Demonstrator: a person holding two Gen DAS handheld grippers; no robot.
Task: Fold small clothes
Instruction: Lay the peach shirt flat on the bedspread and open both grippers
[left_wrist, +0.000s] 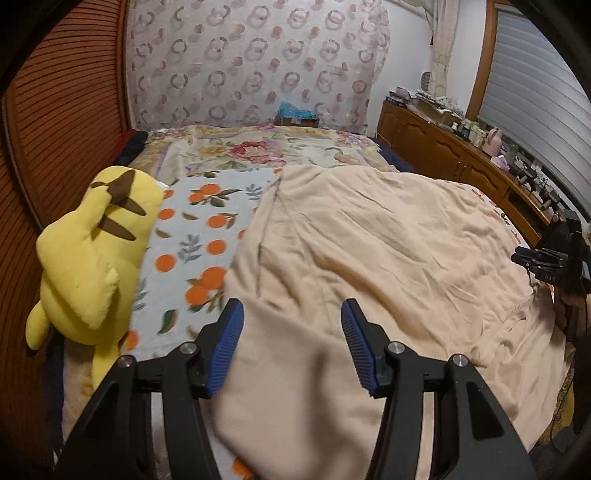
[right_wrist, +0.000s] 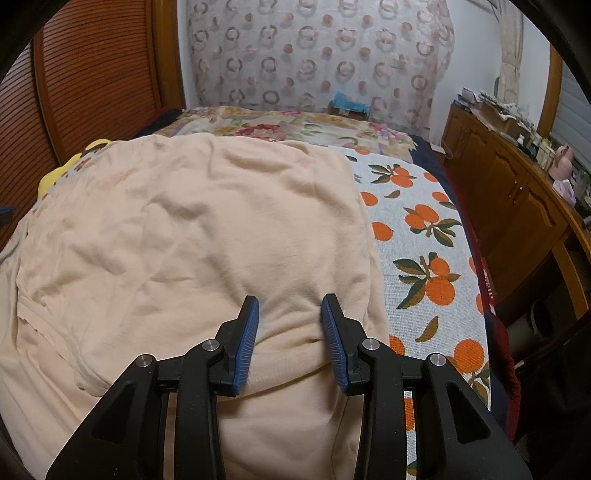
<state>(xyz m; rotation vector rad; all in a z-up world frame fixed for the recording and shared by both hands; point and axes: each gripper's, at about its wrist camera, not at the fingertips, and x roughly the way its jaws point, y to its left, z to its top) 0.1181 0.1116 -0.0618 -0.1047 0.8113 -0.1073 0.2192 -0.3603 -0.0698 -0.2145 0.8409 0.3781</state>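
Observation:
A cream-coloured garment (left_wrist: 369, 236) lies spread on the bed, wrinkled, with a sleeve fold near the front; it also fills the right wrist view (right_wrist: 192, 229). My left gripper (left_wrist: 291, 314) is open just above the garment's near left part, cloth between its blue pads but not pinched. My right gripper (right_wrist: 290, 306) is open, its pads pressing down either side of a bunched ridge of the garment near its right edge. The right gripper also shows at the far right of the left wrist view (left_wrist: 517, 258).
An orange-print sheet (right_wrist: 424, 240) covers the bed. A yellow plush toy (left_wrist: 92, 251) lies at the left edge by the wooden headboard (left_wrist: 55, 129). A wooden sideboard (right_wrist: 509, 192) with clutter stands to the right. A floral blanket (left_wrist: 258, 147) lies farther back.

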